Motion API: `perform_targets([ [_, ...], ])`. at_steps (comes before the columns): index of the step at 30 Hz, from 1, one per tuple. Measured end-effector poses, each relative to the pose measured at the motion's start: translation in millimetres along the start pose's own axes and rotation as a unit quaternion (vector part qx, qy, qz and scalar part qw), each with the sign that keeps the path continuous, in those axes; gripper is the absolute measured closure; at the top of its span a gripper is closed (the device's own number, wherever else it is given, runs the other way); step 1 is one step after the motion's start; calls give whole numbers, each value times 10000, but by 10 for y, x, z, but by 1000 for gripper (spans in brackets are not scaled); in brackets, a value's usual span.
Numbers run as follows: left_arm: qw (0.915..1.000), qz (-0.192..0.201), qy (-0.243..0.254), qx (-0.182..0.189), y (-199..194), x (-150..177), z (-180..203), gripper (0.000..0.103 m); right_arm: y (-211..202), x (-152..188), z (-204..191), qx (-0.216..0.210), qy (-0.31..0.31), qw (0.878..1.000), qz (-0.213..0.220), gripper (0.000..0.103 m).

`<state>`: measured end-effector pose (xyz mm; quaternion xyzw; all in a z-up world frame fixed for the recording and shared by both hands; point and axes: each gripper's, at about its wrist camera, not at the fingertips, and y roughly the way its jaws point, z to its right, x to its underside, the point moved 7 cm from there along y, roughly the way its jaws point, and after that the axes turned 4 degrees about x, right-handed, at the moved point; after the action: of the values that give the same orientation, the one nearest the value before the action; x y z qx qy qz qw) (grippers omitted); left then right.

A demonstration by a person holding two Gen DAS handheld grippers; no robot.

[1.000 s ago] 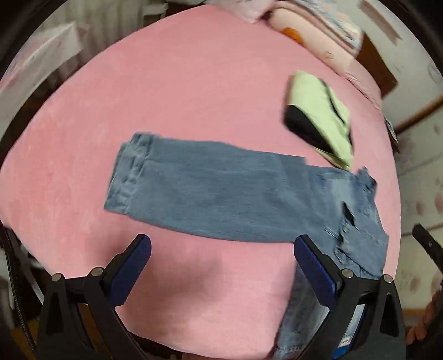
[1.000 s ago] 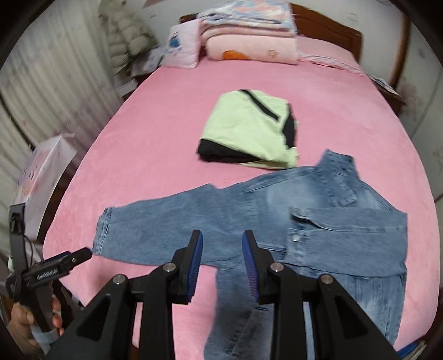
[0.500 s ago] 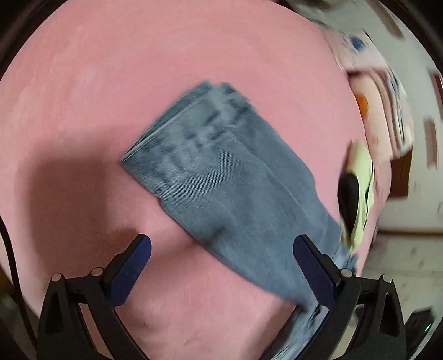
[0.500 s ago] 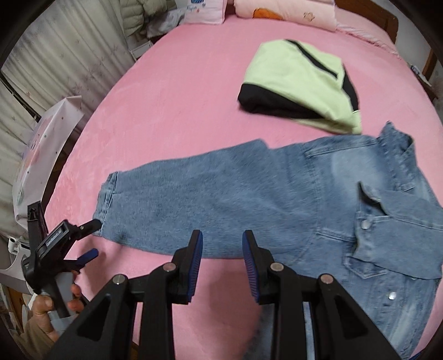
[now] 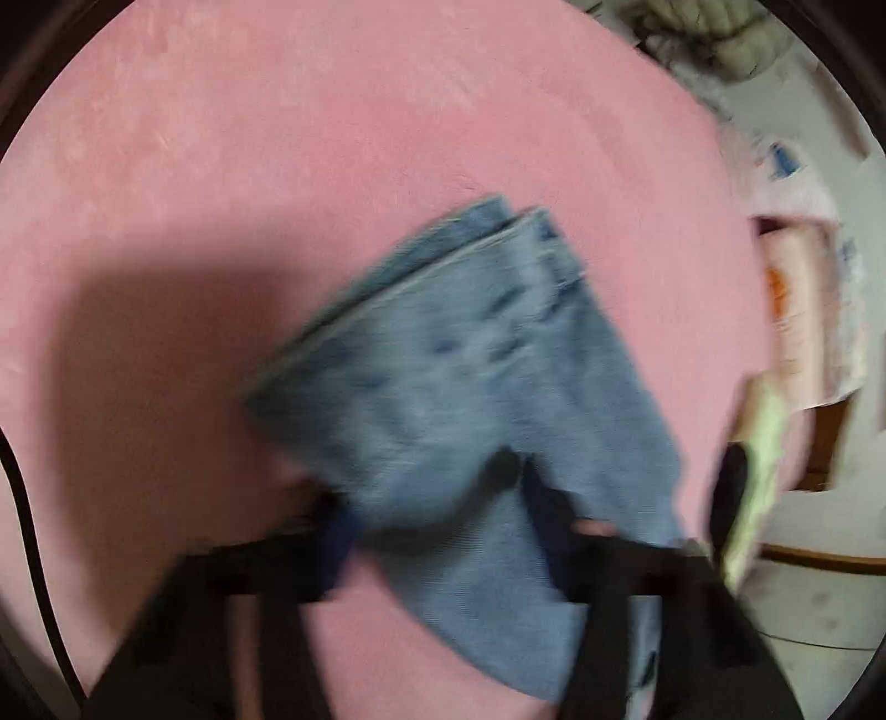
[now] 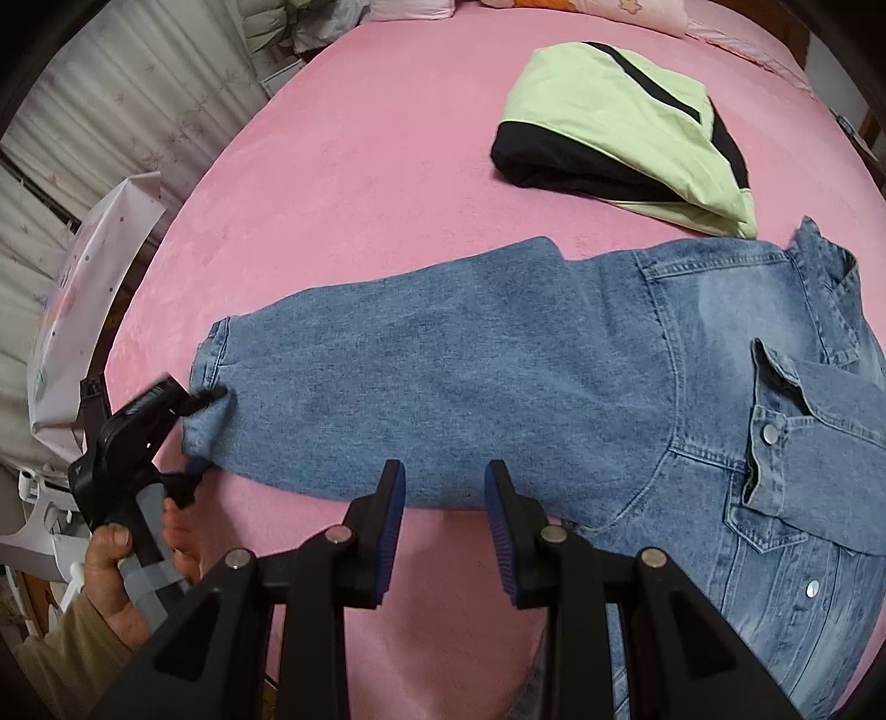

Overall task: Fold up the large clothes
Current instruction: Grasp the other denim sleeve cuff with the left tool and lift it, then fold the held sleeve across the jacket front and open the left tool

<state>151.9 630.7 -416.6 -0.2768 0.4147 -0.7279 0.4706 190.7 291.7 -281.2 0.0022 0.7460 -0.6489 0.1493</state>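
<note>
A blue denim jacket (image 6: 720, 343) lies flat on the pink bed (image 6: 360, 166), one sleeve (image 6: 415, 354) stretched out to the left. My left gripper (image 6: 199, 437) is at the cuff end of that sleeve, its jaws closing, with the cuff bunched between the pads. The left wrist view is blurred; it shows the sleeve (image 5: 470, 360) puckered between the fingers of my left gripper (image 5: 437, 515). My right gripper (image 6: 446, 498) hovers over the sleeve's near edge, jaws partly apart and nothing between them.
A folded green and black garment (image 6: 620, 111) lies farther back on the bed. Pillows (image 6: 581, 8) are at the headboard. A white bag (image 6: 83, 288) and a curtain stand off the bed's left side. A person's hand (image 6: 111, 559) holds the left gripper.
The left gripper dropped onto the cuff, rolled, and its jaws went from wide apart to closed around the fabric. The right gripper sank closer to the sleeve, jaws unchanged.
</note>
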Motion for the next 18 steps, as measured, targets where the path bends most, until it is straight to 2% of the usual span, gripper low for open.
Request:
perform_targets([
  [1,10000,-37,59,23,-14,13,57,91,-15,4,32,-11,49,10000,10,74],
  [3,9997,59,255,-20,-107,35,209,92,-38,16,101,-41,141,9999,15,74],
  [5,9975,214,661,89,-259,77,509,93,-76,23,182,-51,251,9997,51,74],
  [8,9856,318,1594,466,-507,267,1218,94,-148,37,368,-32,465,9988,147,74],
  [10,9699,240,2257,881,-636,541,1785,94,-203,61,537,-2,647,9977,213,74],
  [11,9592,171,2600,1098,-693,716,2057,94,-235,77,639,28,755,9968,254,74],
  [13,9309,81,3319,1525,-817,1135,2589,94,-309,131,897,126,1017,9942,339,74],
  [14,9130,-21,3683,1756,-850,1410,2864,94,-342,154,1007,166,1131,9928,365,74],
  [16,8857,-244,4177,2010,-832,1886,3245,94,-429,242,1326,285,1471,9878,426,74],
  [18,8620,-581,4534,2194,-673,2374,3551,94,-505,343,1620,386,1770,9823,474,74],
])
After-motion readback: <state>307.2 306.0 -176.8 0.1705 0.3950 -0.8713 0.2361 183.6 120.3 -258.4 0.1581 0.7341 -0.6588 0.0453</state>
